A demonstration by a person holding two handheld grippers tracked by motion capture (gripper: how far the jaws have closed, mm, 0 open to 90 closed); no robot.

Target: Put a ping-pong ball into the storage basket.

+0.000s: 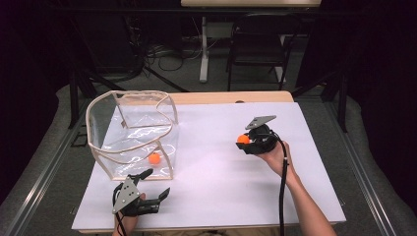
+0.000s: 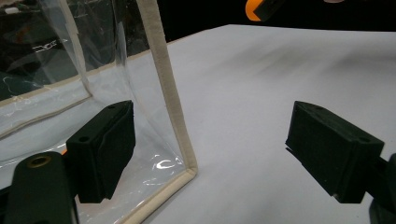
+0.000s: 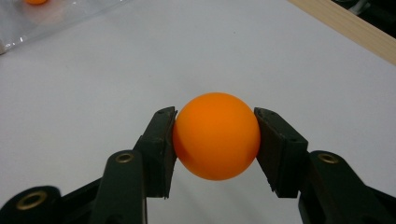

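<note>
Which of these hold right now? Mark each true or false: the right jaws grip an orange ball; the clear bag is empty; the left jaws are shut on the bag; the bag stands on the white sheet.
1. The right gripper grips an orange ball. True.
2. The clear bag is empty. False: a second orange ball lies inside.
3. The left gripper is shut on the bag. False: its jaws stand wide open astride the bag's corner edge.
4. The bag stands on the white sheet. True.

No readable text, label, brand or number on anything; faint marks illegible
</note>
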